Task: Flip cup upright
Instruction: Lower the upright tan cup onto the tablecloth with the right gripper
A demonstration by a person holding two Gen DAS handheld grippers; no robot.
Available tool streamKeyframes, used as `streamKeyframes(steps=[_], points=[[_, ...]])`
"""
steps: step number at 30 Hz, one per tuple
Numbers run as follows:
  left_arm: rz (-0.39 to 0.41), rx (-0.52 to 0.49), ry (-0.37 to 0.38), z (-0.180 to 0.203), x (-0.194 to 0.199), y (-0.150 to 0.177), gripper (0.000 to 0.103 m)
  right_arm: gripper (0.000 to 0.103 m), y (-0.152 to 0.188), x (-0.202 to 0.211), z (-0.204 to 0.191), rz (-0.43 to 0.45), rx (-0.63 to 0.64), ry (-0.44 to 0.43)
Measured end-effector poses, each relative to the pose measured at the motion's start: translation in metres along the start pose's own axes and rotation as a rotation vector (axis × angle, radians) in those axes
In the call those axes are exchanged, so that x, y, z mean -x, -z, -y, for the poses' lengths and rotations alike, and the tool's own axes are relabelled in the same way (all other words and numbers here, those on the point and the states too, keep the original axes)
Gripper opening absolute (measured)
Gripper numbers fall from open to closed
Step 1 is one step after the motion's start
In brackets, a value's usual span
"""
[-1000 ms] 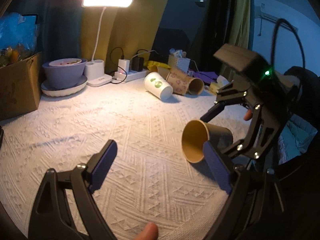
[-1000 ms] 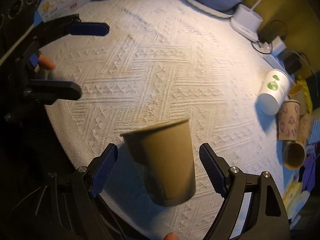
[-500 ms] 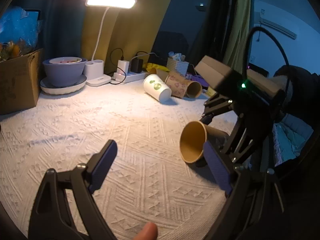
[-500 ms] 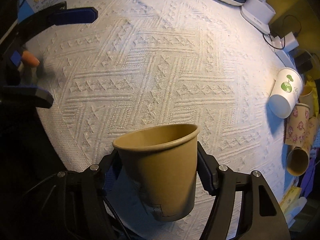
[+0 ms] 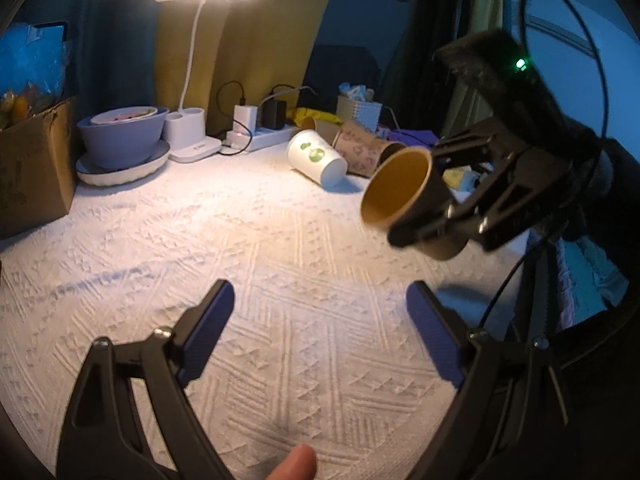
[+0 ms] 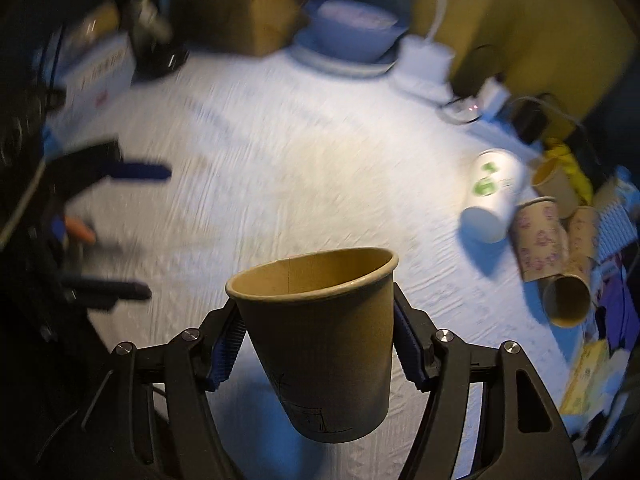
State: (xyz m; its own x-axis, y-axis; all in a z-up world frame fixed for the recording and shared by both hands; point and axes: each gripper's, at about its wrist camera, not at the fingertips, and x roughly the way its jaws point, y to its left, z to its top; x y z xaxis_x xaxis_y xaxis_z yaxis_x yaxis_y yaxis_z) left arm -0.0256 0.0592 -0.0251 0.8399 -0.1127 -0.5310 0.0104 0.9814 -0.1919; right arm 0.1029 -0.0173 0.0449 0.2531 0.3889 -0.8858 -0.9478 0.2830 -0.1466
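Observation:
My right gripper [image 6: 316,340] is shut on a plain brown paper cup [image 6: 320,328], its blue pads pressed on both sides. The cup is lifted off the white cloth, mouth tilted up and away. In the left wrist view the same cup [image 5: 404,196] hangs in the air at the right, mouth facing left, held by the right gripper [image 5: 436,204]. My left gripper [image 5: 320,332] is open and empty, low over the white tablecloth [image 5: 240,248]; it also shows in the right wrist view [image 6: 132,232] at the left edge.
Several paper cups lie on their sides at the back right: a white one with green dots [image 5: 316,158], patterned ones [image 5: 360,152]. A purple bowl on a plate [image 5: 122,136], a desk lamp [image 5: 192,80], a power strip [image 5: 256,138] and a cardboard box [image 5: 32,168] line the back.
The right gripper closed on the brown cup, then lifted it off the cloth and swung it up, tilting the mouth upward. The left gripper stayed open and low.

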Motion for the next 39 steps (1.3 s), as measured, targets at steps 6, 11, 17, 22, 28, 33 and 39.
streamKeyframes(steps=[6,11,17,22,28,33,39], points=[[-0.025,0.019,-0.015,0.0,-0.009,-0.005,0.089,0.069,0.013,0.024,0.017,0.209,-0.162,0.03],[-0.035,0.01,-0.009,0.008,-0.017,-0.012,0.089,0.069,0.025,0.025,0.031,0.335,-0.259,0.091],[-0.035,0.04,-0.011,0.008,-0.026,-0.016,0.089,0.069,0.041,0.021,0.033,0.458,-0.349,0.091],[-0.053,0.144,0.043,-0.011,-0.035,-0.014,0.089,0.069,0.047,0.006,0.039,0.508,-0.425,0.075],[-0.03,0.238,0.078,-0.029,-0.03,-0.011,0.089,0.069,0.055,-0.022,0.059,0.436,-0.622,0.074],[-0.026,0.251,0.089,-0.031,-0.028,-0.011,0.089,0.069,0.064,-0.02,0.062,0.434,-0.668,0.086],[-0.023,0.234,0.092,-0.028,-0.028,-0.012,0.089,0.069,0.072,-0.017,0.052,0.398,-0.641,0.085]])
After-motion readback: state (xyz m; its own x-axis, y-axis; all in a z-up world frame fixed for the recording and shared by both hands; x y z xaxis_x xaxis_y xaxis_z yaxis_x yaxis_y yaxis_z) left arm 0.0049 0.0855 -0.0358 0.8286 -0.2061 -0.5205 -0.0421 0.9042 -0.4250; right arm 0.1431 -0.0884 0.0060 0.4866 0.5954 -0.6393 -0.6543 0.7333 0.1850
